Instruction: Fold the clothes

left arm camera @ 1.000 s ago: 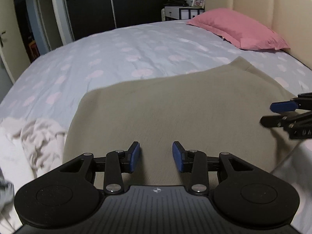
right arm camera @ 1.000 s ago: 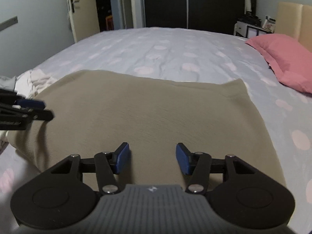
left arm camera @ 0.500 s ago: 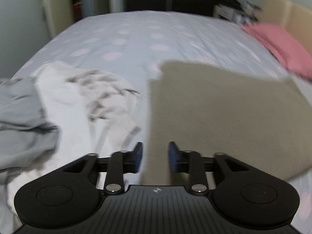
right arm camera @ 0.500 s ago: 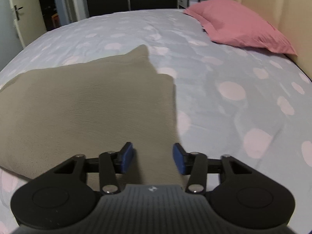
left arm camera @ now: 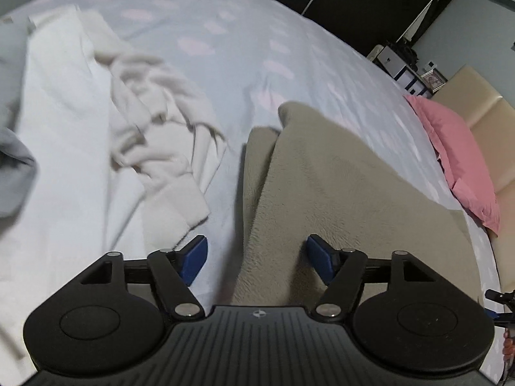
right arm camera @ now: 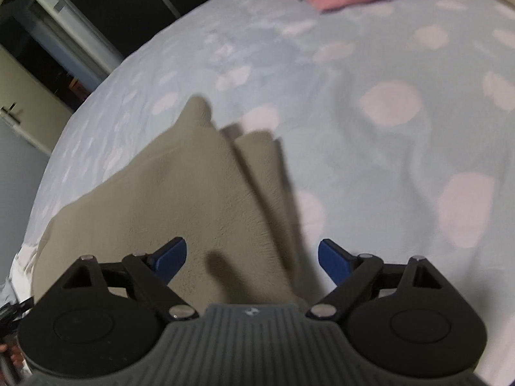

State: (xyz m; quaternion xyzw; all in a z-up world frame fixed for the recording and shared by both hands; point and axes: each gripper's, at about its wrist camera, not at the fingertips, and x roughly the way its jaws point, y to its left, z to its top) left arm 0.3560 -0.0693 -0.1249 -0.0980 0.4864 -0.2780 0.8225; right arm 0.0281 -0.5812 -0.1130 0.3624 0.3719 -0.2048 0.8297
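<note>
- The khaki garment (left arm camera: 338,173) lies flat on the bed (left arm camera: 225,32), folded over itself, with a lower layer showing along its left edge.
- The left tool (left arm camera: 257,259) is over that left edge; its jaws are opening, and the cloth's edge lies between the blue pads (left arm camera: 193,257) without being pinched.
- The right tool (right arm camera: 250,260) is over the garment's right edge (right arm camera: 276,193); its jaws are opening too, the edge lying loose between them.
- The right view is blurred, so whether either pad brushes the fabric is hard to say.
- A crumpled white garment (left arm camera: 96,128) lies just beside the khaki one, on its left, with grey cloth (left arm camera: 13,148) farther left.
- A pink pillow (left arm camera: 457,157) rests by the headboard (left arm camera: 482,112).
</note>
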